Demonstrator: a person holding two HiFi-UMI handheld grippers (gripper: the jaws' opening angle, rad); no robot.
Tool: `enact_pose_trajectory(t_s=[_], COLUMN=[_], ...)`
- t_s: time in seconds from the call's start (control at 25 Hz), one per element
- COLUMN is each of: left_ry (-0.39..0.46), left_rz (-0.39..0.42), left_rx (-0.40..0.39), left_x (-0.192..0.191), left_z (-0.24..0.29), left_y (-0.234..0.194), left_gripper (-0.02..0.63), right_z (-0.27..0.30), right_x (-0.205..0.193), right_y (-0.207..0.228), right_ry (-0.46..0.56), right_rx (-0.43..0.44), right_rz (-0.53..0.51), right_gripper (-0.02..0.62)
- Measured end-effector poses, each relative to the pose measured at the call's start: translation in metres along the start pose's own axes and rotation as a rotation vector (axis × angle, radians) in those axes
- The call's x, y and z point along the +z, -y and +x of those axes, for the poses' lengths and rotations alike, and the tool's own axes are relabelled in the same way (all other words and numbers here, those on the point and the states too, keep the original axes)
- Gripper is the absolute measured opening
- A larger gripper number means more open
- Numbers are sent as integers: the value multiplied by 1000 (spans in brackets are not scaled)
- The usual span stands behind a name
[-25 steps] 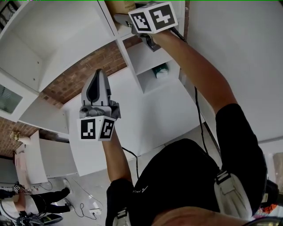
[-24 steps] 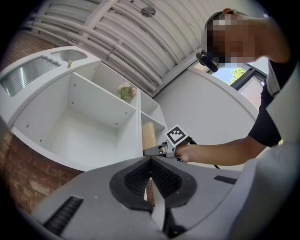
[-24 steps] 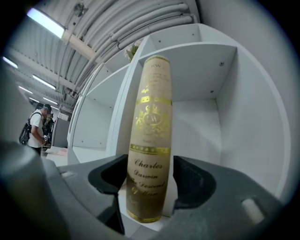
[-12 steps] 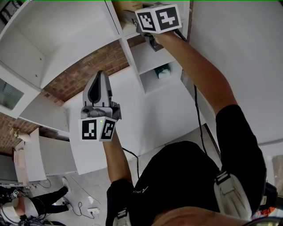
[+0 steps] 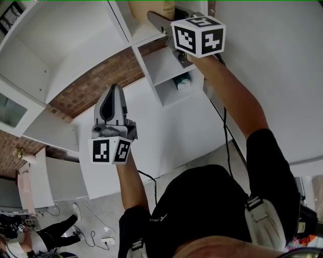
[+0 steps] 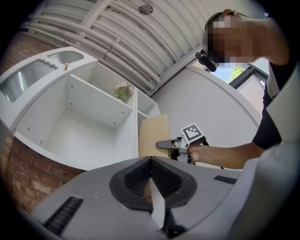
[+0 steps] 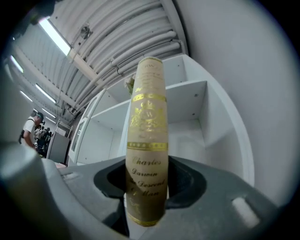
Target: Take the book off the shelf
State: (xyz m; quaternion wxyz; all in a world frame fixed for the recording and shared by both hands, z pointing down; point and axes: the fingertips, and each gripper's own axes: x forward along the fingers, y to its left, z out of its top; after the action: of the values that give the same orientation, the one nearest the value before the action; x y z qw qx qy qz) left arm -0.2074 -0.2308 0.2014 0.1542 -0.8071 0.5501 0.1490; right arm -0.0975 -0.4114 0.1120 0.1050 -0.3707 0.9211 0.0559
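Observation:
A tan book (image 7: pixel 146 140) with gold lettering on its spine stands upright between the jaws of my right gripper (image 7: pixel 145 187). The jaws are closing and both pads touch its covers. In the head view the right gripper (image 5: pixel 156 19) reaches up to the book (image 5: pixel 151 11) at the front of an upper compartment of the white shelf (image 5: pixel 146 55). The left gripper view shows the book (image 6: pixel 153 133) at the shelf's edge with the right gripper (image 6: pixel 161 144) on it. My left gripper (image 5: pixel 112 90) hangs lower and to the left, shut and holding nothing (image 6: pixel 151 164).
The shelf unit has several open white compartments against a brick wall (image 5: pixel 96 83). A pale green thing (image 5: pixel 182 80) lies in a lower compartment and a small plant (image 6: pixel 123 90) in another. A white wall (image 5: pixel 272 60) is on the right. A person (image 5: pixel 40 234) is far below left.
My right gripper has moved to the right and slightly back from the shelf with the book between its jaws. The left gripper has barely moved.

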Motion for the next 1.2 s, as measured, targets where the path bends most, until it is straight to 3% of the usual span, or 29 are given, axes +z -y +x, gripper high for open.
enact_pose_trajectory(t_s=[0.36, 0.8, 1.2], left_ry=[44, 52, 49], left_rz=[8, -26, -46], left_rx=[-4, 2, 11], left_x=[17, 3, 1], left_z=[-8, -25, -31], left_y=[23, 57, 67], left_gripper=[-2, -2, -2], right_z=[-101, -194, -222], right_x=[21, -53, -77], right_y=[-26, -65, -77], right_ry=[120, 93, 70], right_rx=[67, 104, 125], right_rz=[-21, 31, 31], right_gripper=[193, 193, 192])
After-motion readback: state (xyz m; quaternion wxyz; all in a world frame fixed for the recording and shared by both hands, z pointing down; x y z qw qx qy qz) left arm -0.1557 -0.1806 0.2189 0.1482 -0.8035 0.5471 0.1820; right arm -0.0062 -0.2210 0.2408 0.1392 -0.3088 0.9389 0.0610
